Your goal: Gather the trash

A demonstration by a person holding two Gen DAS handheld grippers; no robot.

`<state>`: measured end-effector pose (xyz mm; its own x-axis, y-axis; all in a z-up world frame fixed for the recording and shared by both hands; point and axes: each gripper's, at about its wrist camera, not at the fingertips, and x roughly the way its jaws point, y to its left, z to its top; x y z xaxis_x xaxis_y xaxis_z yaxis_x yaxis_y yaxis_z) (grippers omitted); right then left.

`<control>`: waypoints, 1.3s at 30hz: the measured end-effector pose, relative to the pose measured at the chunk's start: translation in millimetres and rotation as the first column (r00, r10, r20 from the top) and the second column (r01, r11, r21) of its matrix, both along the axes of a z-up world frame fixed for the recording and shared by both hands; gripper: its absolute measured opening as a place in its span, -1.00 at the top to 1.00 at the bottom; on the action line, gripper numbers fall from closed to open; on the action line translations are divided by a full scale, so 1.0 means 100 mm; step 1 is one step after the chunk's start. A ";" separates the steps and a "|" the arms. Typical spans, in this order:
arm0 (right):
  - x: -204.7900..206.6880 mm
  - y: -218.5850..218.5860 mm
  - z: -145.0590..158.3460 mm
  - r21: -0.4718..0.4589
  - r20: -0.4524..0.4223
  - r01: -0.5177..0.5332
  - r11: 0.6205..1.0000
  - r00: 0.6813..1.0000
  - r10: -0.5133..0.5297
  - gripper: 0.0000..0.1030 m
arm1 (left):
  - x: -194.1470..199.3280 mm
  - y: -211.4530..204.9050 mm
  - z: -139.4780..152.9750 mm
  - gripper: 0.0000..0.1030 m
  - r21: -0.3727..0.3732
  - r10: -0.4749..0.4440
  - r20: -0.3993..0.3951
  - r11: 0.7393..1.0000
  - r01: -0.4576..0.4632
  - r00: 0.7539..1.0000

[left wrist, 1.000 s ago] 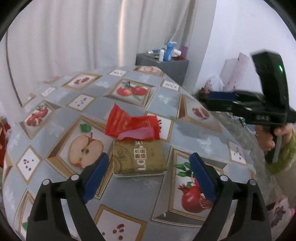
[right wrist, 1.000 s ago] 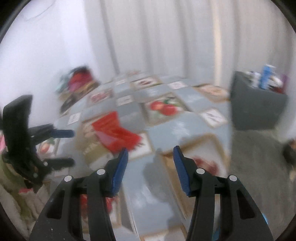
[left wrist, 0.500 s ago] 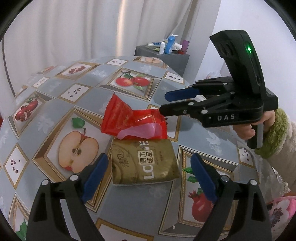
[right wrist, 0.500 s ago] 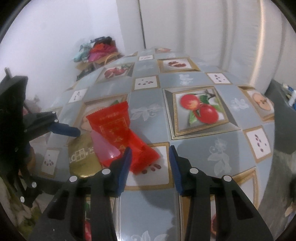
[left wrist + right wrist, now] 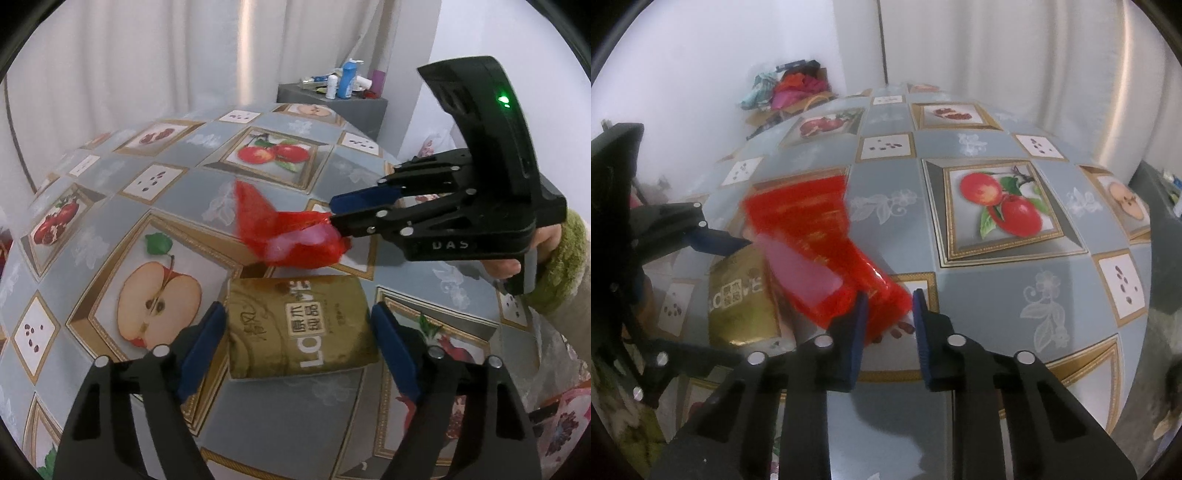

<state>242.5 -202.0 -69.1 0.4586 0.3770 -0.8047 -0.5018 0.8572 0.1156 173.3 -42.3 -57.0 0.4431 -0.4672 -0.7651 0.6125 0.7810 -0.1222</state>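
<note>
Right now my right gripper (image 5: pixel 886 314) has just been closing, and its jaws pinch the near corner of the red wrapper (image 5: pixel 812 236); from the left wrist view the wrapper looks bunched at the tips. My left gripper (image 5: pixel 295 332) stands wide, its jaws just narrowing, with the gold packet (image 5: pixel 295 325) between the pads but seemingly untouched. To do this well, I'd confirm the pinch has real film and not only an edge, then lift straight up so the wrapper peels off the packet beneath without dragging it. The wrapper fans away from the right gripper across the fruit-print tablecloth (image 5: pixel 997 295), overlapping the packet's far edge.
</note>
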 end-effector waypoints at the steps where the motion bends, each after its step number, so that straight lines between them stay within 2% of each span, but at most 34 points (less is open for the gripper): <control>1: 0.00 0.01 -0.01 -0.001 -0.002 0.002 1.000 1.000 -0.002 0.65 | 0.01 0.01 -0.01 -0.48 -0.012 0.002 -0.010 1.000 -0.002 1.000; 7: -0.05 0.03 -0.01 -0.020 -0.003 0.067 0.998 0.998 -0.067 0.67 | 0.04 0.13 -0.01 -0.46 -0.008 0.056 -0.001 0.998 -0.056 0.998; 10: -0.13 0.03 0.00 -0.040 -0.005 0.140 0.989 0.990 -0.140 0.67 | 0.08 0.29 -0.01 -0.46 -0.003 0.115 -0.008 0.993 -0.115 0.993; 13: -0.22 0.02 0.01 -0.044 -0.027 0.256 0.966 0.966 -0.258 0.67 | 0.15 0.48 -0.01 -0.46 -0.006 0.200 -0.026 0.980 -0.200 0.980; 15: -0.31 -0.01 0.00 -0.027 -0.054 0.347 0.938 0.936 -0.348 0.65 | 0.19 0.58 -0.01 -0.46 -0.007 0.255 -0.030 0.967 -0.255 0.967; 18: -0.49 -0.04 0.01 0.014 -0.107 0.509 0.861 0.857 -0.505 0.60 | 0.22 0.66 -0.01 -0.46 -0.015 0.306 -0.042 0.952 -0.307 0.951; 20: -0.60 -0.05 0.01 0.051 -0.145 0.580 0.813 0.810 -0.568 0.54 | 0.21 0.66 -0.01 -0.46 -0.010 0.319 -0.039 0.947 -0.320 0.947; 21: -0.65 -0.04 0.01 0.072 -0.165 0.603 0.795 0.793 -0.587 0.45 | 0.20 0.65 0.00 -0.46 -0.005 0.322 -0.036 0.947 -0.322 0.946; 23: -0.76 -0.03 0.02 0.137 -0.221 0.629 0.765 0.772 -0.595 0.34 | 0.19 0.64 0.00 -0.46 -0.003 0.319 -0.040 0.948 -0.320 0.947; 25: -0.84 0.01 0.07 0.179 -0.227 0.617 0.766 0.784 -0.578 0.34 | 0.18 0.64 0.02 -0.46 -0.008 0.315 -0.048 0.949 -0.315 0.948; 28: -0.91 0.06 0.22 0.200 -0.155 0.584 0.787 0.812 -0.563 0.24 | 0.16 0.67 0.05 -0.46 -0.011 0.318 -0.038 0.948 -0.319 0.947; 30: -0.89 0.11 0.29 0.184 -0.108 0.551 0.814 0.834 -0.541 0.15 | 0.16 0.69 0.07 -0.47 -0.017 0.325 -0.033 0.945 -0.326 0.945; 39: -0.73 0.45 0.31 0.125 -0.013 0.400 0.908 0.915 -0.402 0.12 | 0.20 0.72 0.06 -0.52 -0.014 0.330 -0.044 0.944 -0.331 0.943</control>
